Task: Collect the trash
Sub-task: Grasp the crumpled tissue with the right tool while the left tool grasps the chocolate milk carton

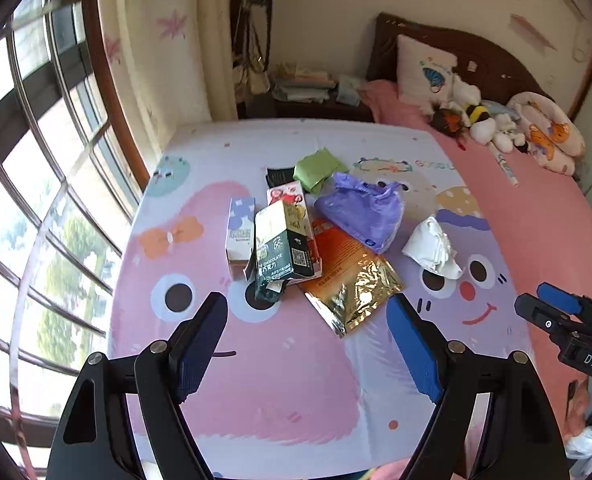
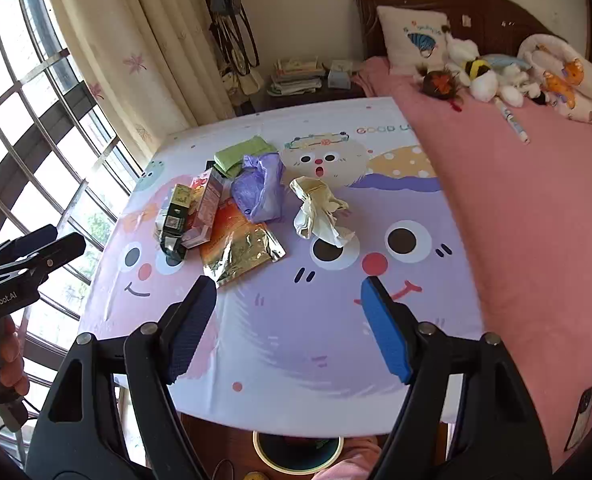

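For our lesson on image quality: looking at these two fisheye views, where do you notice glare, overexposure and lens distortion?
Left wrist view: the window is blown out, its bars bow strongly, and the gold foil pouch glints. Right wrist view: the window is again overexposed, the table edge curves, and the foil pouch shows specular glare. Both views darken at the corners.

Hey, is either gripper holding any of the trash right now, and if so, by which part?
Nothing is held. The left gripper and right gripper are both open and empty, short of the trash on the table.
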